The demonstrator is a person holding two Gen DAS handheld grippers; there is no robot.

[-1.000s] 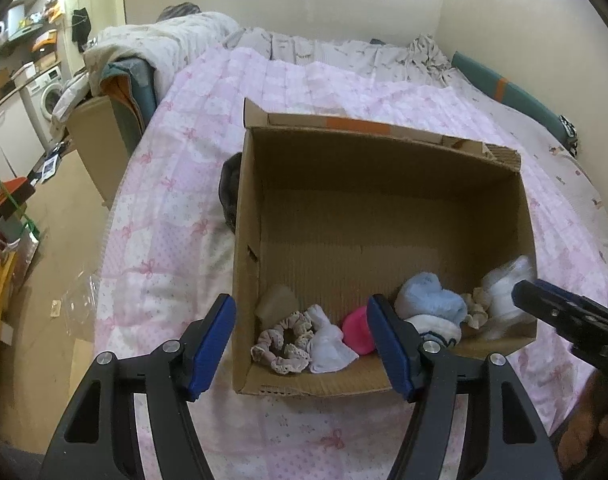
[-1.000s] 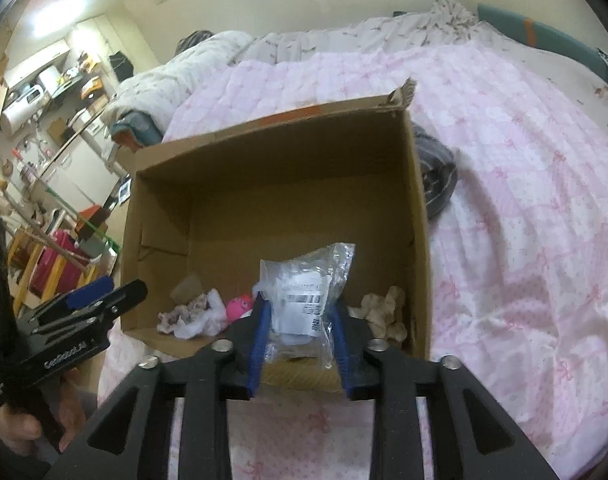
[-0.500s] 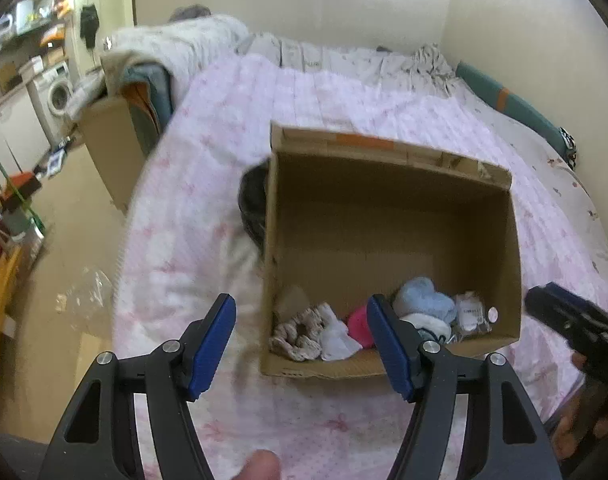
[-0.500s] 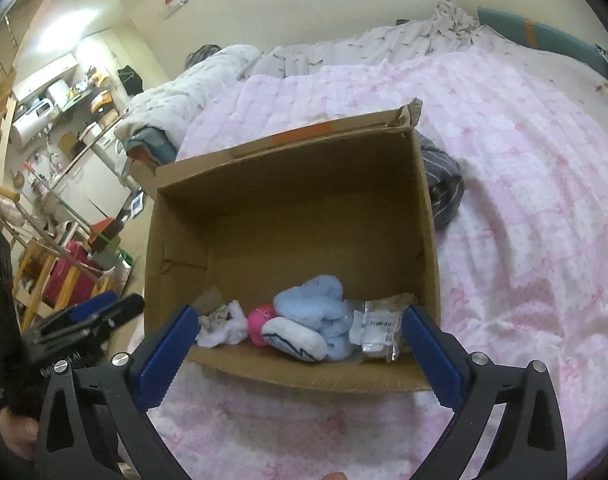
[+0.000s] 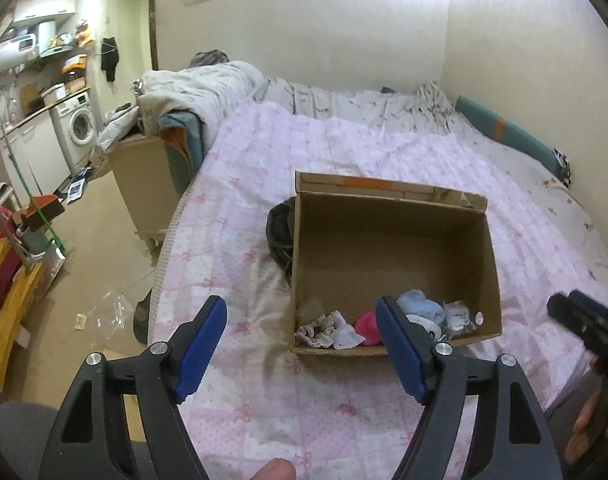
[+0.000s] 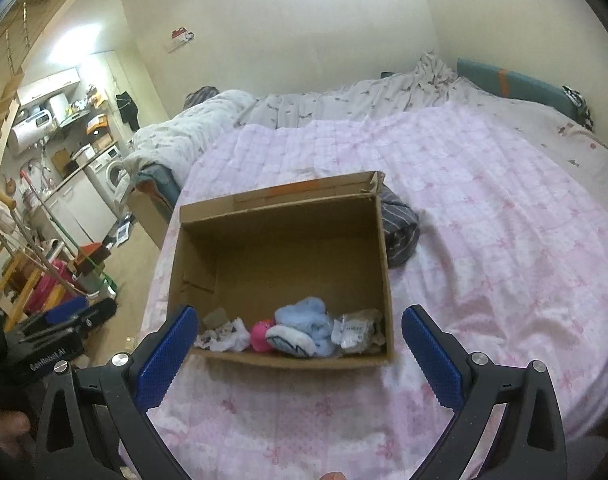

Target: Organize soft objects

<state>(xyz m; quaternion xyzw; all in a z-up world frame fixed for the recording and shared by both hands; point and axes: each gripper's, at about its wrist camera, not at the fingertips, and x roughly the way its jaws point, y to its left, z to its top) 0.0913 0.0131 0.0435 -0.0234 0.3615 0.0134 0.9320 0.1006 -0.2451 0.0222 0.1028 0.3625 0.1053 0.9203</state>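
An open cardboard box [image 5: 392, 256] is seen on a pink quilt [image 5: 239, 240] covering the bed. The soft objects are lined along the box's near wall: a lace scrunchie [image 5: 314, 326] at far left, a white cloth [image 5: 346, 334], a pink ball [image 5: 366, 322], a light blue plush [image 6: 304, 316] and a clear plastic packet [image 6: 354, 330] at right.

The left gripper [image 5: 301, 344] is held above the quilt near the box; its jaws are opening and nothing is between the pads. The right gripper [image 6: 299, 356] is spread to its widest, empty, framing the box's near wall.

Only the right wrist view shows a white-and-navy sock [image 6: 289, 340] clearly and a striped dark garment [image 6: 400, 232] right of the box. In the left wrist view the garment [image 5: 279, 232] is at the box's left, and the right gripper [image 5: 584, 320] appears at the right edge.
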